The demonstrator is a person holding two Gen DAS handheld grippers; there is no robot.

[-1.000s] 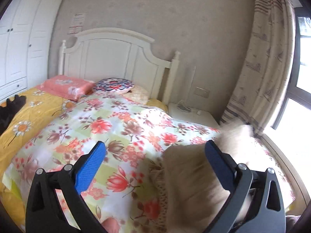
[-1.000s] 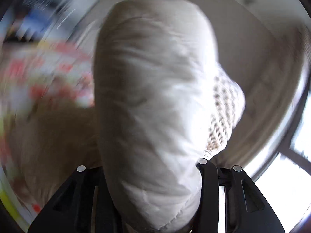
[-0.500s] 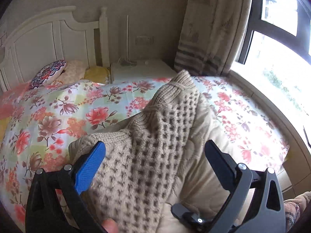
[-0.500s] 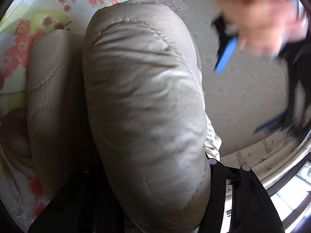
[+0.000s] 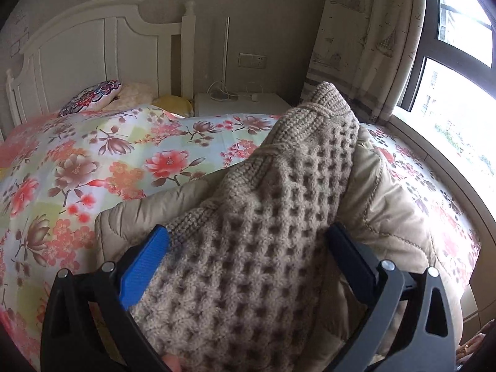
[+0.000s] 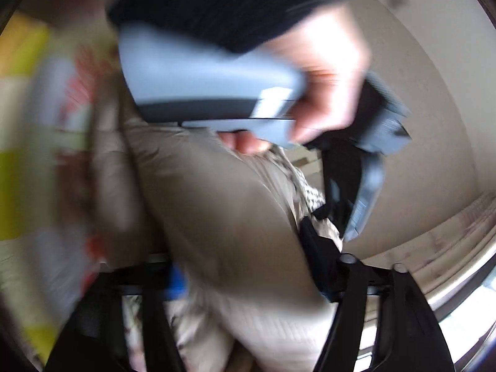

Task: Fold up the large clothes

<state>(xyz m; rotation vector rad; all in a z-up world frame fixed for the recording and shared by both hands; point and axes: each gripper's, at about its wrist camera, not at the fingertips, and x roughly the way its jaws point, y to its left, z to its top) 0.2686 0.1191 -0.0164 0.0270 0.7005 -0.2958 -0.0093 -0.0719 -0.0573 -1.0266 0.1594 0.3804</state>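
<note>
My left gripper (image 5: 246,245) has swung across from the bare flowered bedspread (image 5: 102,161) and come down over the garment: a second ago only the coat's edge showed past my right pad; now the waffle-knit sleeve (image 5: 266,217) fills the gap between both pads, which stand wide and seem only to straddle it, not pinch it. The beige quilted coat (image 5: 396,217) lies heaped on the bed beneath the knit, toward the window side, near the foot corner. My right gripper (image 6: 245,276) was clamped hard on a padded roll of that coat; its jaws are now opening, the padding still bulging up between them, though the view is too blurred to say whether the pads still press. My left hand (image 6: 328,93) shows there, close above the same fold. I judge this a hand-over: the right lets the fold drop while the left takes the sleeve to lay it in.
</note>
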